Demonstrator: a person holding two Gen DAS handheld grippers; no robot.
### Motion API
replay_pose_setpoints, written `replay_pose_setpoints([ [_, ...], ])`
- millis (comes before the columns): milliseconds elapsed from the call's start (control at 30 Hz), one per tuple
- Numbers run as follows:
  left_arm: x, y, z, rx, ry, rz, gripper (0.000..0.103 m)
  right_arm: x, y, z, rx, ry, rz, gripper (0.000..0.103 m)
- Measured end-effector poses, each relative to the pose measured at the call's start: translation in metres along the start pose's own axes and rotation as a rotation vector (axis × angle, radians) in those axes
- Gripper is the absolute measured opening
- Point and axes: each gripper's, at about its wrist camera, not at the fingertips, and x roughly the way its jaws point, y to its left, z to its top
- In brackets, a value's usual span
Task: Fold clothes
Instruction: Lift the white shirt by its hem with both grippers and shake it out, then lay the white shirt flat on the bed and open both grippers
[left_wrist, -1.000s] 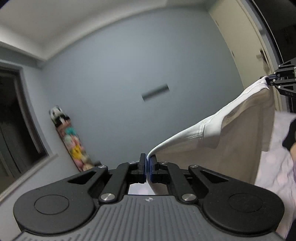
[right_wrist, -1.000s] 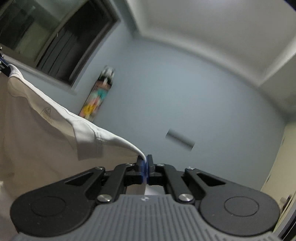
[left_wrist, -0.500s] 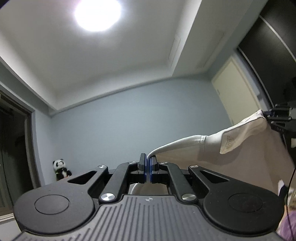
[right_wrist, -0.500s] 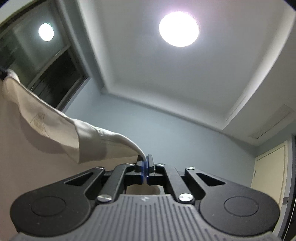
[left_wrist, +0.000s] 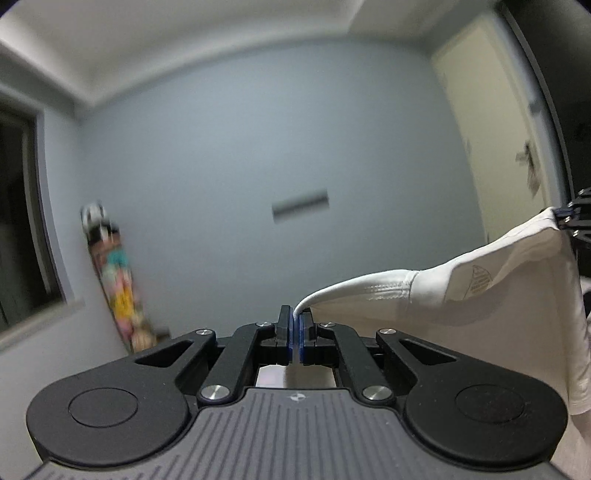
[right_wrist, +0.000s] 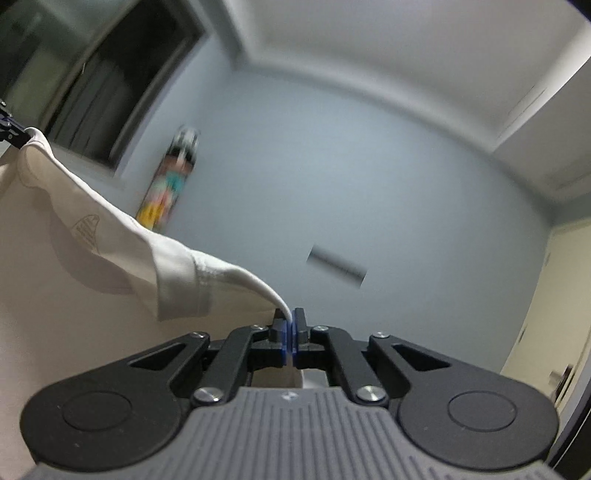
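While L gripper (left_wrist: 295, 334) & R gripper (right_wrist: 290, 338) pinch corners, white shirt (left_wrist: 480, 295) hangs between.

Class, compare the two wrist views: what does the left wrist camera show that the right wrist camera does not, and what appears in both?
Only the left wrist view shows the left gripper close up, shut on one corner of the white garment, with the right gripper at the far right edge. Only the right wrist view shows the right gripper close up, pinching the opposite corner, and the large dark window overhead. Both show the garment hanging between the grippers, the blue wall and the colourful board leaning against it.
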Motion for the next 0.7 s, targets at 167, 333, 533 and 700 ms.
replay_pose_setpoints([
  [167, 0.091, 0.002, -0.048, -0.008, 0.157, 0.008, 0.001, 0.087, 0.024, -0.051, -0.012, 0.169, 0.056, 0.003],
  [333, 0.162, 0.034, -0.086, -0.011, 0.281, 0.031, 0.002, 0.178, 0.047, -0.099, -0.013, 0.294, 0.086, 0.003],
  [533, 0.251, 0.041, -0.124, 0.024, 0.417, 0.07, 0.002, 0.288, 0.073, -0.155, 0.006, 0.41, 0.11, 0.003],
  [700, 0.305, 0.023, -0.173, 0.034, 0.534, 0.09, 0.001, 0.363, 0.099, -0.208, 0.045, 0.509, 0.138, 0.003],
])
